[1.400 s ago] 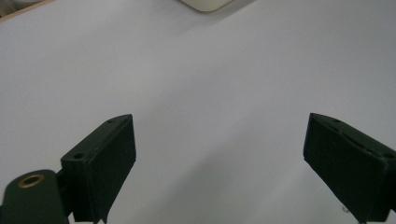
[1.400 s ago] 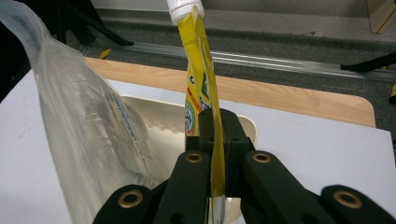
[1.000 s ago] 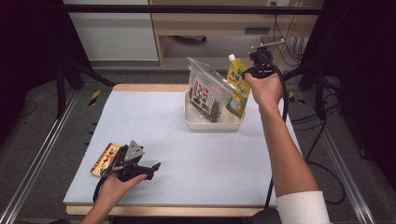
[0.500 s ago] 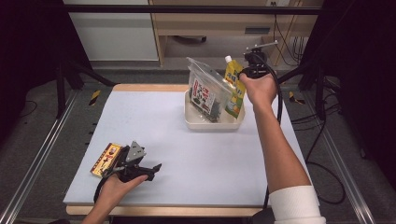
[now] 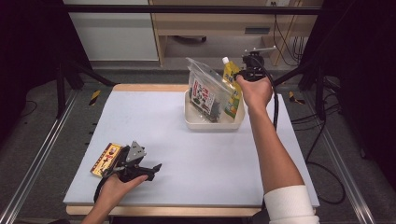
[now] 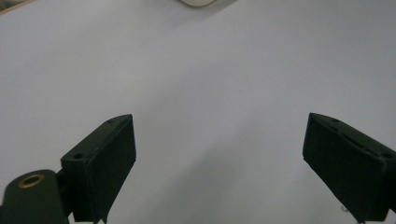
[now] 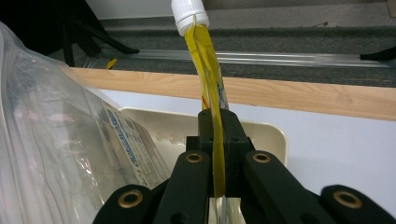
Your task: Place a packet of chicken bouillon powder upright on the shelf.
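A yellow spouted pouch [image 5: 230,91] with a white cap [image 7: 189,14] stands upright in a cream tray [image 5: 212,123] at the table's back right. My right gripper [image 7: 217,119] is shut on the pouch's [image 7: 208,65] thin edge below the spout; in the high view that gripper [image 5: 243,75] reaches in from the right. A clear plastic bag [image 5: 205,91] with a printed pack inside leans in the same tray, left of the pouch. My left gripper [image 5: 154,171] rests near the front left, open, with only bare table between its jaws [image 6: 219,121].
A flat yellow and red packet [image 5: 106,158] lies on the white table just left of the left gripper. The clear bag [image 7: 56,121] crowds the left of the right gripper view. The tray rim [image 7: 273,135] sits near the table's wooden back edge [image 7: 303,95].
The right hand has shifted slightly left with the pouch still gripped. The left hand and its gripper have not moved.
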